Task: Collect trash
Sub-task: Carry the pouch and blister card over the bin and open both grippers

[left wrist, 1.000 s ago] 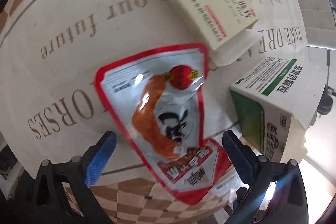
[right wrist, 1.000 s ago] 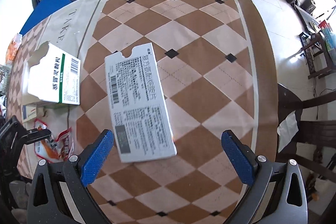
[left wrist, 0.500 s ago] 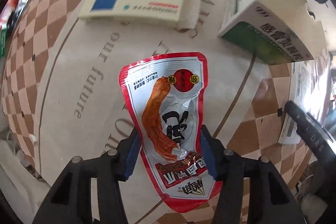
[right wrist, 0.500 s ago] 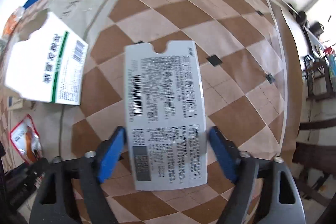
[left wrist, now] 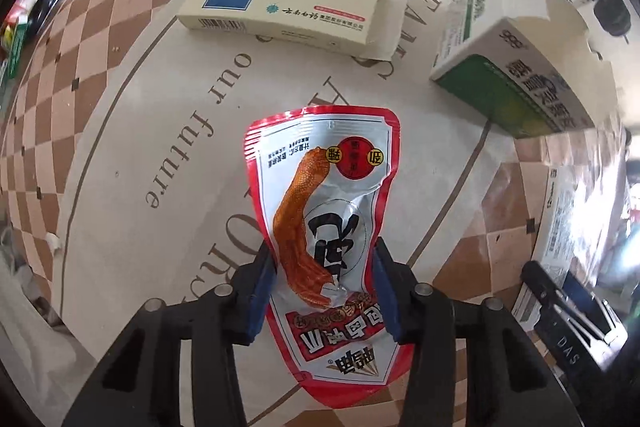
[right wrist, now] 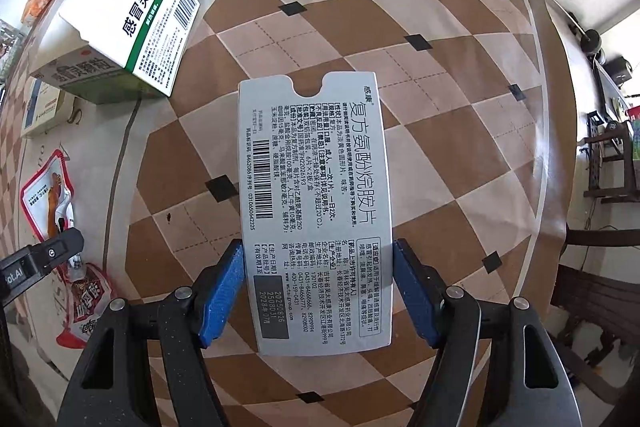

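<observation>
Both jaws have closed since a second ago. Left gripper [left wrist: 324, 283] now pinches the pouch [left wrist: 326, 227]; right gripper [right wrist: 318, 287] clamps the grey box [right wrist: 314, 211]. Both items remain at the table [right wrist: 440, 107]; lift appears next.

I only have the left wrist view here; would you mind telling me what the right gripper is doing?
Observer: The right gripper is closed on a flat grey medicine box, pads against its long edges.
Operator: Thanks. Is anything printed on the face you see?
Observer: A barcode and Chinese text, with a half-round notch at the far end.
Operator: And the green-and-white box, what does its top look like from there?
Observer: Its top edge is torn open, and there is a barcode on the white side.
</observation>
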`<act>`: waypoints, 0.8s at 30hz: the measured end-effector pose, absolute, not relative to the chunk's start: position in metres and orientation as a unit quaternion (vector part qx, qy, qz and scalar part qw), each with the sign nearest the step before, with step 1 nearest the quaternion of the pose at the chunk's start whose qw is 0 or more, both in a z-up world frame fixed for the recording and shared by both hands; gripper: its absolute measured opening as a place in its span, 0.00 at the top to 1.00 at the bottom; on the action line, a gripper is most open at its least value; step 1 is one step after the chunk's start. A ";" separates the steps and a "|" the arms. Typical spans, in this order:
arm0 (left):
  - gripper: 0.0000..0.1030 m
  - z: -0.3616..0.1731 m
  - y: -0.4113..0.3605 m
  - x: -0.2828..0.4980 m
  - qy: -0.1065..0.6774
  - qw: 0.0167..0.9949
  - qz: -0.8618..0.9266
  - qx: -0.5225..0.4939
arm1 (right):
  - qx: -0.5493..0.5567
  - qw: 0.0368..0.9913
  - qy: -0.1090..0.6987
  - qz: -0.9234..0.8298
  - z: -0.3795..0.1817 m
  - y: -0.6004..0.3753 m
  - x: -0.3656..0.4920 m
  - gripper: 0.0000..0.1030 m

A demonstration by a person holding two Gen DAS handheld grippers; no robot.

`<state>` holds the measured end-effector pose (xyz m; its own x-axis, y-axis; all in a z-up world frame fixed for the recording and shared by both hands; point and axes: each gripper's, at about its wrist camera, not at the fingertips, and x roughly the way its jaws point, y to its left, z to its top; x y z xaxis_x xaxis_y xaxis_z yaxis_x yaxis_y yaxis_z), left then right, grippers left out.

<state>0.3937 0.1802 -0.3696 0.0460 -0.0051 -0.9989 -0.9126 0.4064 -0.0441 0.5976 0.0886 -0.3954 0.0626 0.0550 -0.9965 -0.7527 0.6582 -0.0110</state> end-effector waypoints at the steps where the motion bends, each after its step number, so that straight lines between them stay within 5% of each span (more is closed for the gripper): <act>1: 0.60 -0.368 0.178 0.393 0.582 0.607 0.374 -0.391 | -0.283 0.673 0.613 0.303 -0.395 0.088 0.596 0.28; 12: 0.61 -0.313 0.134 0.376 0.566 0.657 0.367 -0.337 | -0.244 0.674 0.611 0.336 -0.368 0.049 0.546 0.29; 24: 0.61 -0.251 0.075 0.269 0.502 0.721 0.355 -0.318 | -0.212 0.685 0.577 0.392 -0.294 -0.007 0.441 0.29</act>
